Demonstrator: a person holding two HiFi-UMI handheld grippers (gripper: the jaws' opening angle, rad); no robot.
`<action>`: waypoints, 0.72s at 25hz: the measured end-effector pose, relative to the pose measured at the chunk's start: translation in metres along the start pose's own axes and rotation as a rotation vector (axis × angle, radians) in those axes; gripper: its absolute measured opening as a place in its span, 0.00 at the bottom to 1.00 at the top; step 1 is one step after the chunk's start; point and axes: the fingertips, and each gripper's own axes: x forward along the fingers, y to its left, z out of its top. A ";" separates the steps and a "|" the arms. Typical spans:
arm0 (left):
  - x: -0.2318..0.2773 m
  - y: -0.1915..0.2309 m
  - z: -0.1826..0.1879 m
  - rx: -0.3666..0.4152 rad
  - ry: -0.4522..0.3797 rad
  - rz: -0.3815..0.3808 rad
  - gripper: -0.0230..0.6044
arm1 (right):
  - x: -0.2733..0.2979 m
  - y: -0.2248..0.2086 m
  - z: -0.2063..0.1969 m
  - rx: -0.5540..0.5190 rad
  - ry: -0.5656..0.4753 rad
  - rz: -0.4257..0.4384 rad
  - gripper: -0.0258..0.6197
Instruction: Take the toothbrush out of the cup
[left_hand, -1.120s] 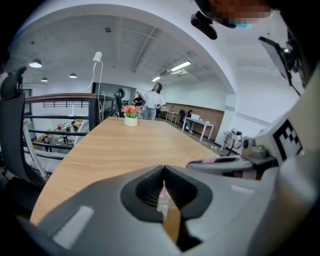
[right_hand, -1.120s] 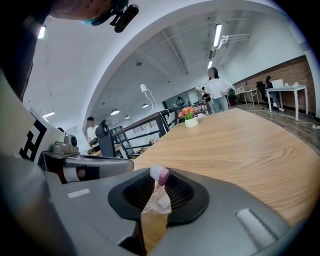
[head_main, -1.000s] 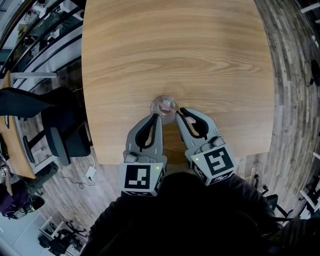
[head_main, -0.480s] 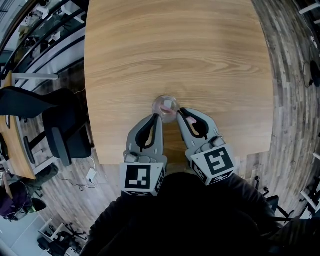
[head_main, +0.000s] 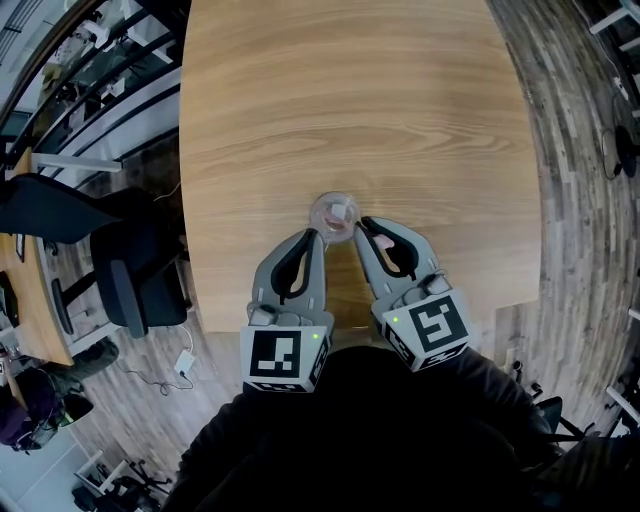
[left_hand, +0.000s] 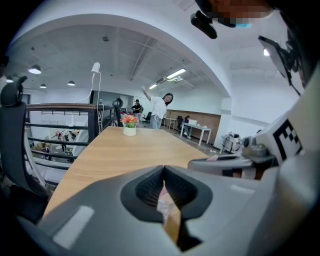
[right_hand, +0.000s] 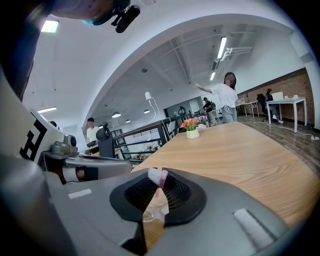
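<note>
A clear cup (head_main: 334, 212) sits near the front edge of the wooden table (head_main: 360, 100), with a pink and white toothbrush (head_main: 339, 209) in it. My left gripper (head_main: 317, 232) reaches it from the front left and is shut on the cup wall (left_hand: 168, 210). My right gripper (head_main: 360, 222) comes in from the front right. In the right gripper view its jaws are shut on the toothbrush head (right_hand: 157, 176), and the cup (right_hand: 151, 211) shows below through the gap. The toothbrush's handle is hidden.
A small pot of flowers (left_hand: 129, 125) stands at the table's far end. Dark office chairs (head_main: 130, 265) and a railing lie left of the table. People stand far off behind the table. The table's front edge (head_main: 230, 322) is just under the grippers.
The table looks slightly smaller and shifted in the picture, while both grippers and the cup keep their places. The grippers seem to have lifted a little together.
</note>
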 end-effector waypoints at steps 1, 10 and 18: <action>-0.002 0.001 0.003 0.004 -0.009 0.000 0.05 | -0.001 0.002 0.003 -0.007 -0.008 -0.002 0.09; -0.025 -0.002 0.028 0.041 -0.100 -0.023 0.05 | -0.022 0.022 0.035 -0.062 -0.102 -0.033 0.09; -0.058 -0.004 0.059 0.095 -0.222 -0.049 0.05 | -0.046 0.052 0.070 -0.146 -0.221 -0.056 0.09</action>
